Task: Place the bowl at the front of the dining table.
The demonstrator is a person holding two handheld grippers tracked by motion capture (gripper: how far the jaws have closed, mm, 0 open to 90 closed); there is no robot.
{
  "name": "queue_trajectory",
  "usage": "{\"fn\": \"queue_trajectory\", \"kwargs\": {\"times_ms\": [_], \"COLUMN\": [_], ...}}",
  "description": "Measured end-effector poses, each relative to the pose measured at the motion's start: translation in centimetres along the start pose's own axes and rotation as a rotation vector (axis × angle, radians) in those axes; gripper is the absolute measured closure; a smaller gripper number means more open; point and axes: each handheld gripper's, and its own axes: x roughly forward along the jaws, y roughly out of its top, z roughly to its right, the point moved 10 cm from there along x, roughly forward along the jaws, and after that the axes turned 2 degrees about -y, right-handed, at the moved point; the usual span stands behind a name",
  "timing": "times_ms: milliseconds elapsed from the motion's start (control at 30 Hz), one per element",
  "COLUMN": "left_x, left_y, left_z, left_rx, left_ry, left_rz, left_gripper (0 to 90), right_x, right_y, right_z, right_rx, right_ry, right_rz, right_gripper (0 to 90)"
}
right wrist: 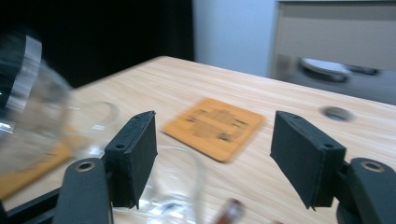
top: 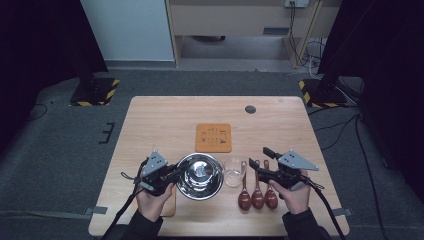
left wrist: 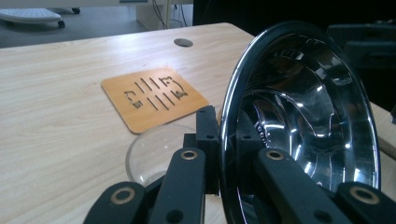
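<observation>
On the wooden table (top: 160, 120), near its front edge and a little left of the middle, sits the steel bowl (top: 199, 176), the largest thing there; the left gripper view shows it (left wrist: 303, 116) tipped up on its side, so it looks lifted or tilted off the tabletop rather than resting flat. The left gripper (top: 172, 175) comes in from the front-left corner side in the person's left hand (top: 152, 197), and its jaws are clenched on the bowl's rim, one black pad outside the wall and one inside. Behind the bowl, toward the middle of the table, lies a square orange trivet (top: 213, 137) with cut-out slots, flat and well apart from the far edge. Just beside the bowl's right side stands a clear glass cup (top: 233, 172), close to the bowl or touching it; which, I cannot tell. Right of the cup, near the front edge, three brown wooden spoons (top: 257, 192) lie side by side with their bowls toward the person. The right gripper (top: 260, 161) hovers just above the spoon handles in the right hand (top: 295, 195), its jaws released and standing apart with nothing pressed between the pads. A small dark round hole (top: 250, 109) marks the table near its far edge.
</observation>
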Motion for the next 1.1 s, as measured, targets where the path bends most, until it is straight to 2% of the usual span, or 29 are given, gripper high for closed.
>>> {"fn": "queue_trajectory", "kwargs": {"times_ms": [133, 333, 700, 1100], "left_x": [0.2, 0.5, 1.8, 3.6], "left_y": [1.1, 2.7, 4.4, 6.5], "left_z": [-0.4, -0.8, -1.3, -1.7], "left_rx": [-0.001, 0.002, 0.011, 0.021], "left_ry": [0.006, 0.009, 0.020, 0.024], "left_rz": [0.016, 0.040, 0.029, 0.032], "left_gripper": [84.2, 84.2, 84.2, 84.2], "right_x": [-0.3, -0.8, -1.8, -2.5], "right_y": [-0.7, -1.7, -4.0, -8.1], "right_z": [2.5, 5.7, 10.6, 15.3], "right_rx": [-0.005, 0.009, 0.049, 0.054], "right_ry": [-0.088, -0.180, -0.293, -0.400], "right_rz": [-0.026, -0.047, -0.102, -0.218], "right_gripper": [30.1, 29.2, 27.0, 22.1]}}
